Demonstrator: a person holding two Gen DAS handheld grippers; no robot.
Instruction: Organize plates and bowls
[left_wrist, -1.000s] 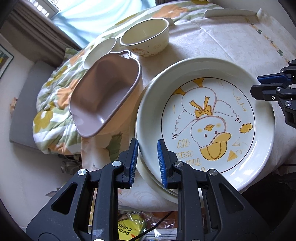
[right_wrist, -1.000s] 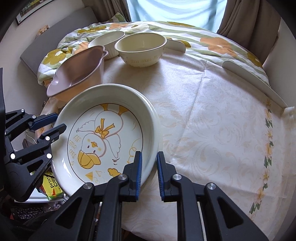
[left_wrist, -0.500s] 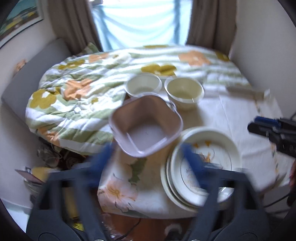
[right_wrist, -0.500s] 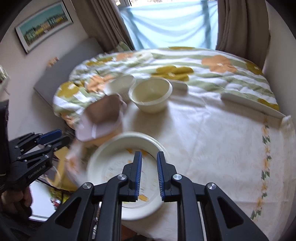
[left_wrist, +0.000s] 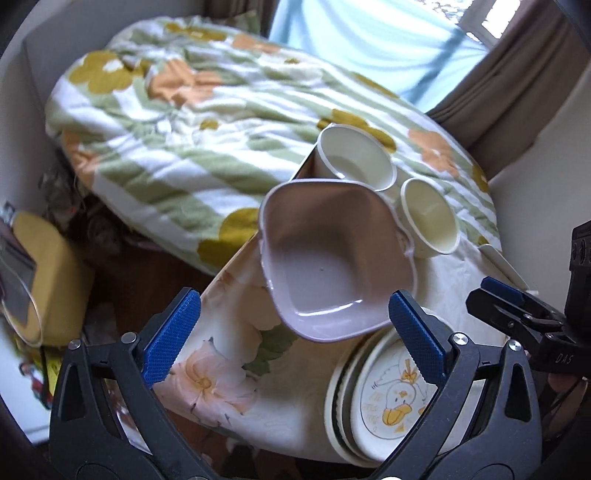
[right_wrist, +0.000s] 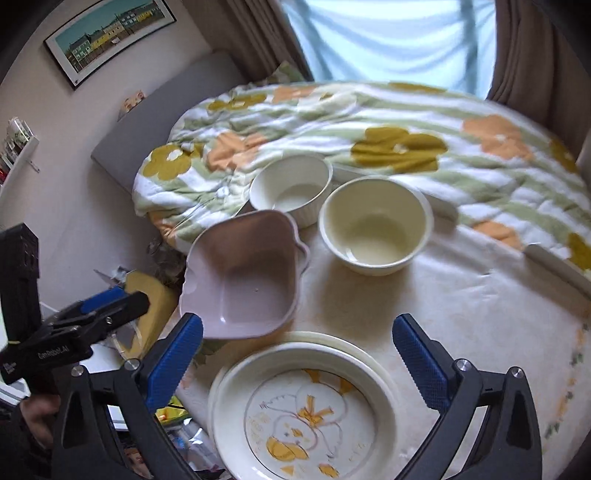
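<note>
A duck-print plate (right_wrist: 306, 410) tops a stack of cream plates (left_wrist: 391, 402) at the table's near edge. Behind it stand a pink square dish (right_wrist: 243, 277) with small handles, a cream bowl (right_wrist: 373, 225) and a white ribbed bowl (right_wrist: 291, 188). My right gripper (right_wrist: 297, 350) hovers over the plate, its jaws opening wide and holding nothing. Above the pink dish (left_wrist: 332, 266) my left gripper (left_wrist: 293, 332) stands wide, its jaws closing slightly with nothing gripped. Each gripper shows in the other's view: the right gripper (left_wrist: 517, 314) and the left gripper (right_wrist: 92, 314).
A pale floral cloth covers the round table (right_wrist: 480, 314), and a flowered quilt (right_wrist: 369, 129) is heaped across its far half. A flat white piece (right_wrist: 554, 262) lies at the right. A yellow object (left_wrist: 48, 266) and clutter sit on the floor at the left.
Both grippers were shut on the duck plate's rim; they have let go, opened wide and pulled up and back. The plate rests on the stack. The left view has rolled.
</note>
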